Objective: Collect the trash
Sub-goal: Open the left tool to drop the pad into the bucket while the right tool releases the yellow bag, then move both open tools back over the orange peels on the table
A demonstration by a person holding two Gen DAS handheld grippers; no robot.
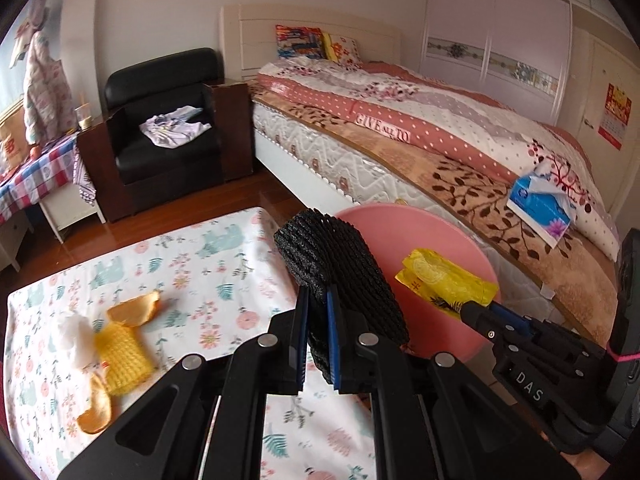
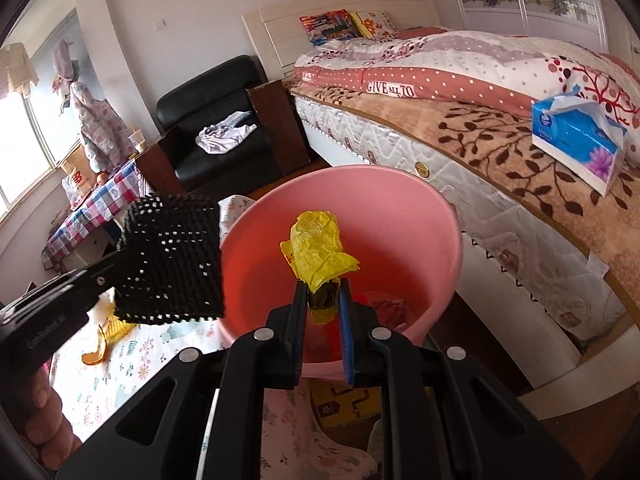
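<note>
My left gripper (image 1: 318, 300) is shut on a black foam net sleeve (image 1: 340, 276) and holds it at the near left rim of the pink bucket (image 1: 440, 228). The sleeve also shows in the right wrist view (image 2: 176, 256). My right gripper (image 2: 322, 296) is shut on a crumpled yellow wrapper (image 2: 318, 252) and holds it over the open pink bucket (image 2: 400, 216), which has red scraps at its bottom. On the floral tablecloth (image 1: 208, 272) lie orange peels (image 1: 134, 308), a yellow foam net (image 1: 120, 356) and a white tissue wad (image 1: 74, 334).
A bed (image 1: 460, 140) with a blue tissue box (image 1: 540, 206) stands close behind the bucket. A black armchair (image 1: 168, 128) with a cloth on it stands at the back left. A checked side table (image 1: 36, 176) is at the far left.
</note>
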